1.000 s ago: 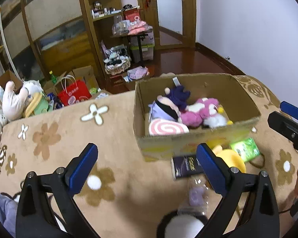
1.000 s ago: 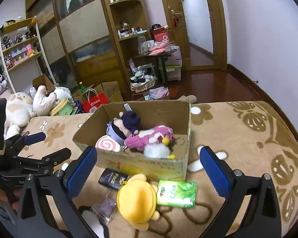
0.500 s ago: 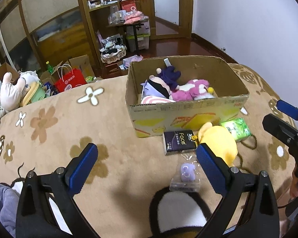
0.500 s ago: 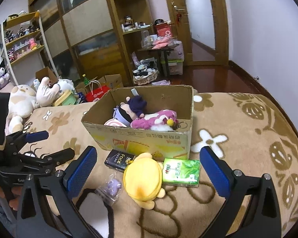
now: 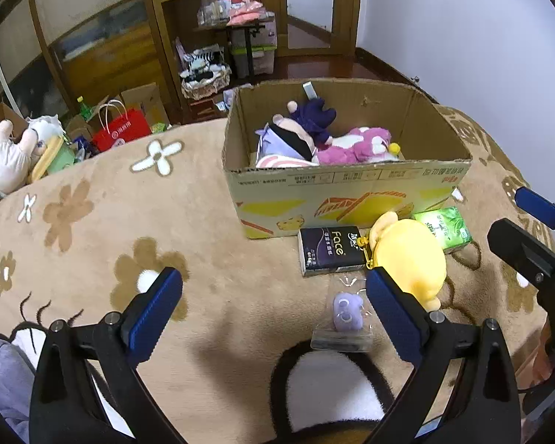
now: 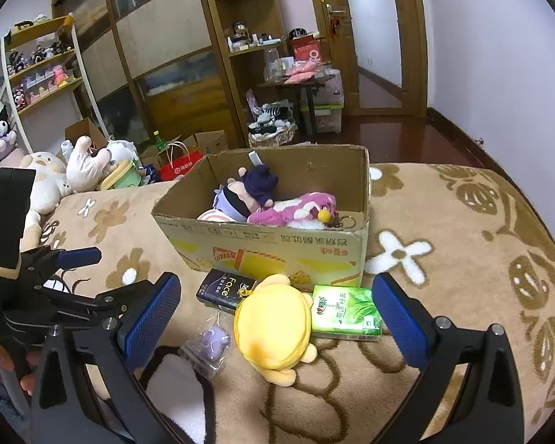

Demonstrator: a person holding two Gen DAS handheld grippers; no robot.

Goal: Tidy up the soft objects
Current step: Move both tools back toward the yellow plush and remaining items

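Cardboard box (image 6: 277, 244): three plushies; outside, one yellow plush (image 6: 273, 327).

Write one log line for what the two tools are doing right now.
left tool: open, empty | right tool: open, empty, above round yellow plush toy | brown cardboard box: holds plush toys | yellow toy: outside the box

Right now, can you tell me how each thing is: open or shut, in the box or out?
cardboard box: open, upright, toys inside.
pink plush: lying in the box.
yellow plush: on the blanket, outside the box.
green tissue pack: flat, beside the yellow plush.
dark Face pack: flat, by the box.
left hand-held gripper: open, empty.
right hand-held gripper: open, empty.
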